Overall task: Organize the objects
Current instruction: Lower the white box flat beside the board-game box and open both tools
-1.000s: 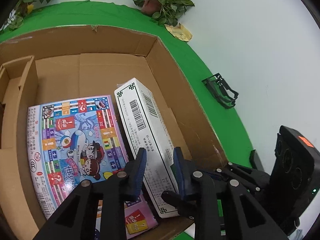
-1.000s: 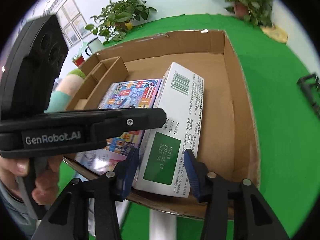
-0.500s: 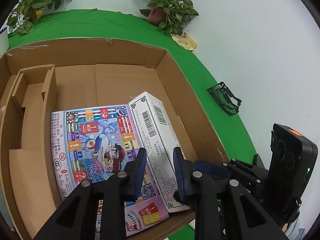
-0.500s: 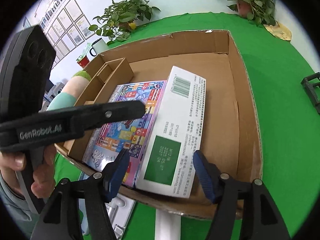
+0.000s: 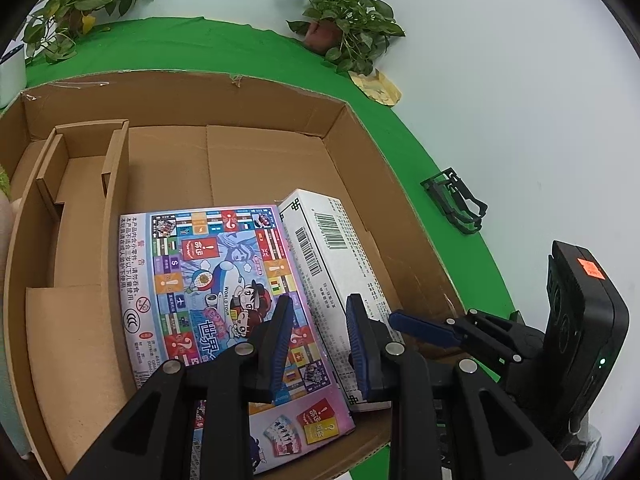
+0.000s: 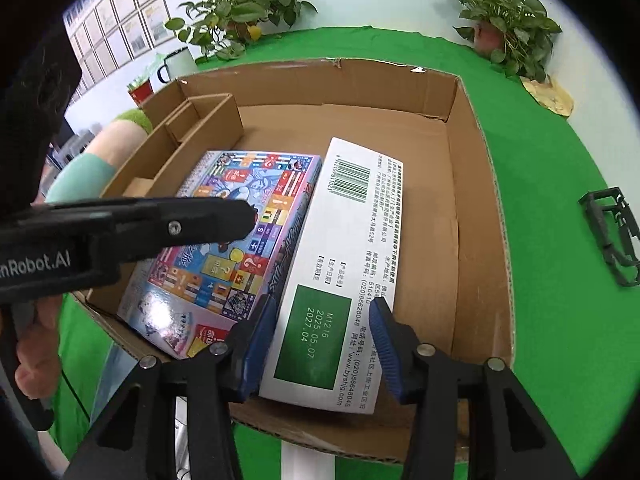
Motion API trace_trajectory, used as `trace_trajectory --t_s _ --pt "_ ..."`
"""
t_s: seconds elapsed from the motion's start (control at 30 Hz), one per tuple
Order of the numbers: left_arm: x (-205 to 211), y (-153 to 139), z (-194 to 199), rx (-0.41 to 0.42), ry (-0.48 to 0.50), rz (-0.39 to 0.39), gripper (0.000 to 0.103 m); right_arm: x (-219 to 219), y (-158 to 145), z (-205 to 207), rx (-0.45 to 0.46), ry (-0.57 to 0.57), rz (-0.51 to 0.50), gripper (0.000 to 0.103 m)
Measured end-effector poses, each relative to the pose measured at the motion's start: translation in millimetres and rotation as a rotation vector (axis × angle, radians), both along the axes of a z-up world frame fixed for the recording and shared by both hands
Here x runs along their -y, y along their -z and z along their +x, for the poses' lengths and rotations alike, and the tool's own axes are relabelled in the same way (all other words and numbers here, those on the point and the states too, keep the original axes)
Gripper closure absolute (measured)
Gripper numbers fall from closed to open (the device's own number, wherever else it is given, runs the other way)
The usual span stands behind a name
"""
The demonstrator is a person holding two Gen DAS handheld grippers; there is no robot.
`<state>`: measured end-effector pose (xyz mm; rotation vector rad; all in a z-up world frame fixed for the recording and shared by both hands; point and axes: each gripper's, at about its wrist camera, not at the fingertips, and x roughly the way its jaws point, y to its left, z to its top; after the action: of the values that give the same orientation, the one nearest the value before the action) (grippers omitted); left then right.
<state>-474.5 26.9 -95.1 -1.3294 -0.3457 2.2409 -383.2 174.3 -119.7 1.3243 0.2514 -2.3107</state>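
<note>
An open cardboard box (image 5: 280,92) (image 6: 468,160) holds a colourful board game box (image 5: 200,264) (image 6: 240,184) lying flat. A white box with a barcode (image 5: 332,240) (image 6: 352,220) lies along its right side. My right gripper (image 6: 322,344) straddles the near end of the white box. Its jaws are closing, with the pads against the box's two long sides. In the left wrist view one of its blue fingers (image 5: 416,328) lies at the white box's right edge. My left gripper (image 5: 320,340) hovers over the seam between the two boxes. It is open by a narrow gap and holds nothing.
Cardboard dividers (image 5: 80,184) form small compartments along the box's left side. The box's far half has a bare floor (image 6: 340,124). On the green cloth stand potted plants (image 5: 344,32) (image 6: 240,16), a white mug (image 6: 176,66) and a black wire clip (image 6: 612,236). A hand (image 6: 36,344) holds the left gripper.
The right jaws spread wide off the white box, then came back in onto its sides. The left gripper drew back a little, so more of the box shows. Its gap is unchanged.
</note>
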Motion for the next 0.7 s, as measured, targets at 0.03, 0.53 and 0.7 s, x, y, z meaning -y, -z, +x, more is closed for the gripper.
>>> trace_trajectory --t_s 0.03,0.53,0.7 --pt "1.2 -0.2 0.4 -0.001 -0.004 0.003 0.077 1.7 -0.2 0.2 0.000 0.005 0.009 0.055" --pt "11.9 -6.5 8.0 -0.009 -0.022 0.005 0.077 -8.0 8.7 -26.5 0.111 0.016 -0.106 0.033" --pt "15.5 -5.3 11.7 -0.008 -0.020 -0.004 0.077 -8.6 16.1 -27.8 0.144 0.019 -0.146 0.030"
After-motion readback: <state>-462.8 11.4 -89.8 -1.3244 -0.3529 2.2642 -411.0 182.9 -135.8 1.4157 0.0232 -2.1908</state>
